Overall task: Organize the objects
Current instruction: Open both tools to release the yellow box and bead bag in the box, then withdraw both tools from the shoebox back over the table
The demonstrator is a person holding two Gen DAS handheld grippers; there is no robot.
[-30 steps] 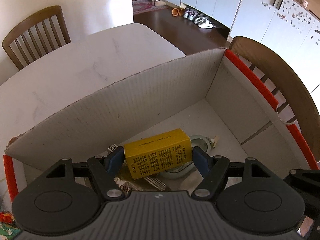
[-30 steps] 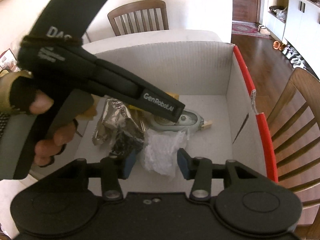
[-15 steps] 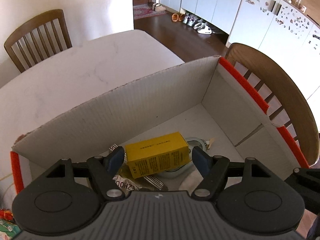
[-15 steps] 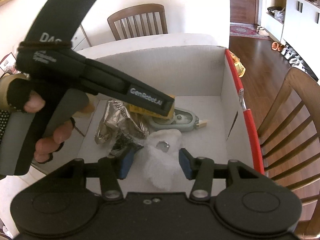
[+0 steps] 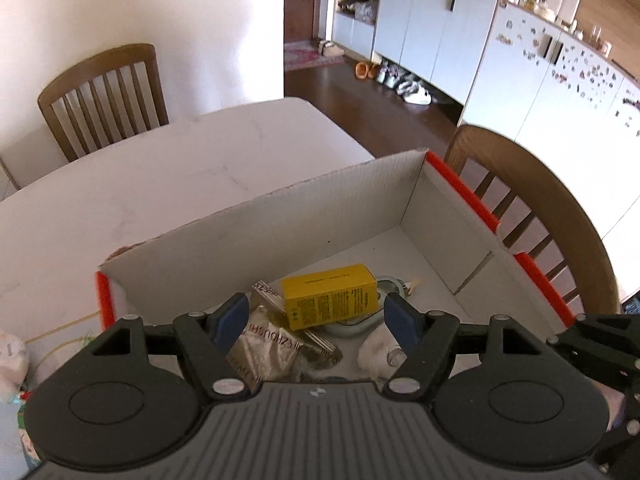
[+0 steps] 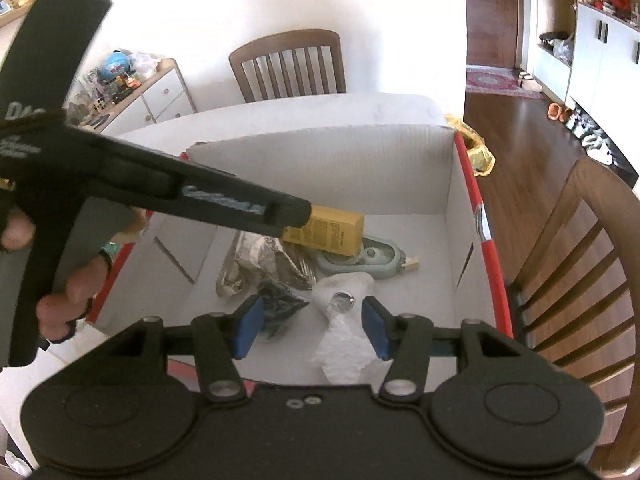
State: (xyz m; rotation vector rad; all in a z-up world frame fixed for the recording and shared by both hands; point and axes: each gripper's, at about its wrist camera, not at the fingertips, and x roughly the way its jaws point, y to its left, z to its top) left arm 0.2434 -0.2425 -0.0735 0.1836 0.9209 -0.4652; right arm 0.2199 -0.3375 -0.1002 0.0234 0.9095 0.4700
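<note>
Left wrist view: the left gripper (image 5: 316,318) stands open and empty at lower centre, the yellow carton (image 5: 330,296) lying loose in the white cardboard box (image 5: 280,224) beyond it.

Right wrist view: the right gripper (image 6: 310,326) is opening; the white crumpled wrapper (image 6: 344,320) sits between its pads, apparently free (contact unclear). Lift straight up so nothing snags.

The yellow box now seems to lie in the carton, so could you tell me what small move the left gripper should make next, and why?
Probably lift the left gripper clear of the carton. Its jaws are open and the yellow box lies free inside, resting on the other items, so nothing is left to hold.
</note>
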